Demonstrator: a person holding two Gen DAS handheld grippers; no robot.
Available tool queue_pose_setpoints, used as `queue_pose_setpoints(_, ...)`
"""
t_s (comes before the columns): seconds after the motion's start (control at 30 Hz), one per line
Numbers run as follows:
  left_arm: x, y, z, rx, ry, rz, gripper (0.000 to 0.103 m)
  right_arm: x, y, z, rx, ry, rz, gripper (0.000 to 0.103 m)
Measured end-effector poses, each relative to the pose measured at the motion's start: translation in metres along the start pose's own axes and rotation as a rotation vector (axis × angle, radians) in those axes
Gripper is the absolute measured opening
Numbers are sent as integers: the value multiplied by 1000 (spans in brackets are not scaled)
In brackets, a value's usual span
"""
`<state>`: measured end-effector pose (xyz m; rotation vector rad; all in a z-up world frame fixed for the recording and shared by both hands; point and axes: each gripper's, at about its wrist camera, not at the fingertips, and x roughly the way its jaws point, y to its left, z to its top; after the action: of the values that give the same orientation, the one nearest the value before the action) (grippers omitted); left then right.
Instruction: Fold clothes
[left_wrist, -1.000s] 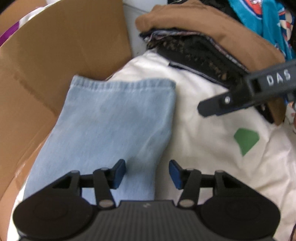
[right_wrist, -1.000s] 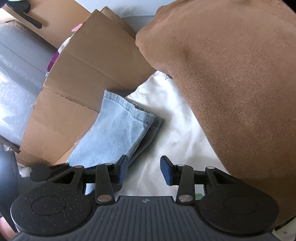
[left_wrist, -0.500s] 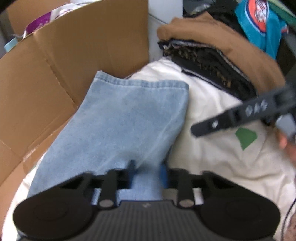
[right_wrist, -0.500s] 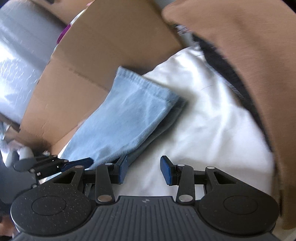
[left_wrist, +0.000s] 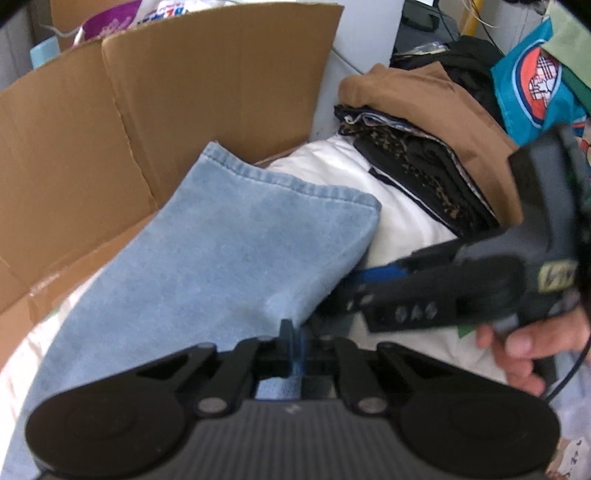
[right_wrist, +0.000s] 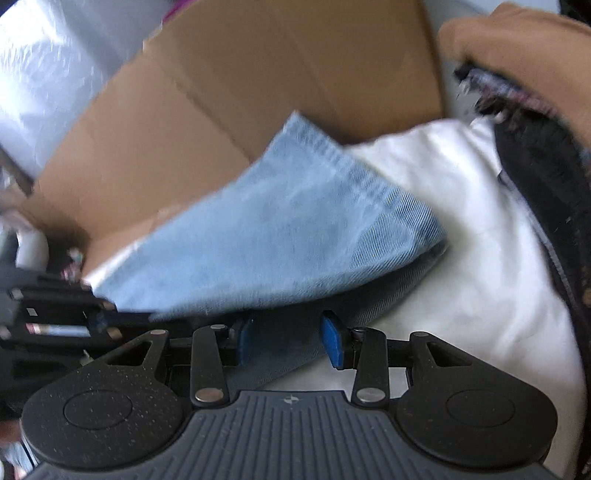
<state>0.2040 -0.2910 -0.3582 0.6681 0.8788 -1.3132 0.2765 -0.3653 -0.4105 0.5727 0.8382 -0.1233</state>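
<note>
The cardboard box (left_wrist: 147, 129) stands open behind everything; against it lies the white cloth (left_wrist: 402, 218), and on that the light-blue jeans (left_wrist: 221, 266), folded double, long axis running from the box's flap toward the onlooker; beside the jeans sits the brown folded pile (left_wrist: 424, 99); the left tool (left_wrist: 291, 347) is clamped together on the jeans' near edge; the right tool (right_wrist: 288, 338), fingers apart, straddles the lower layer on the side away from the box, nearer that free edge

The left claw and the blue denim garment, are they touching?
Touching. In the left wrist view the left claw is shut, and its pads pinch the near edge of the blue denim garment, with denim showing just behind the closed pads.
</note>
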Motion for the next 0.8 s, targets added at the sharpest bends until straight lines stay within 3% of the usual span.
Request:
queue_pose_setpoints(0.3, 19, -16, -13, 77, 15, -19, 3, -7, -13, -12, -86, 41, -2, 42)
queue_pose_setpoints(0.4, 30, -25, -21, 134, 22, -4, 3, -14, -23, -10, -53, 40, 14, 43)
queue_pose_setpoints(0.57, 43, -24, -26, 102, 43, 27, 8, -21, -41, -11, 92, 8, 45, 43)
queue_pose_setpoints(0.63, 45, -32, -25, 139, 53, 53, 8, -21, -46, -9, 129, -13, 45, 43)
queue_pose_setpoints(0.8, 49, -44, -22, 184, 62, 84, 17, -23, -56, 1, 184, -60, 26, 44)
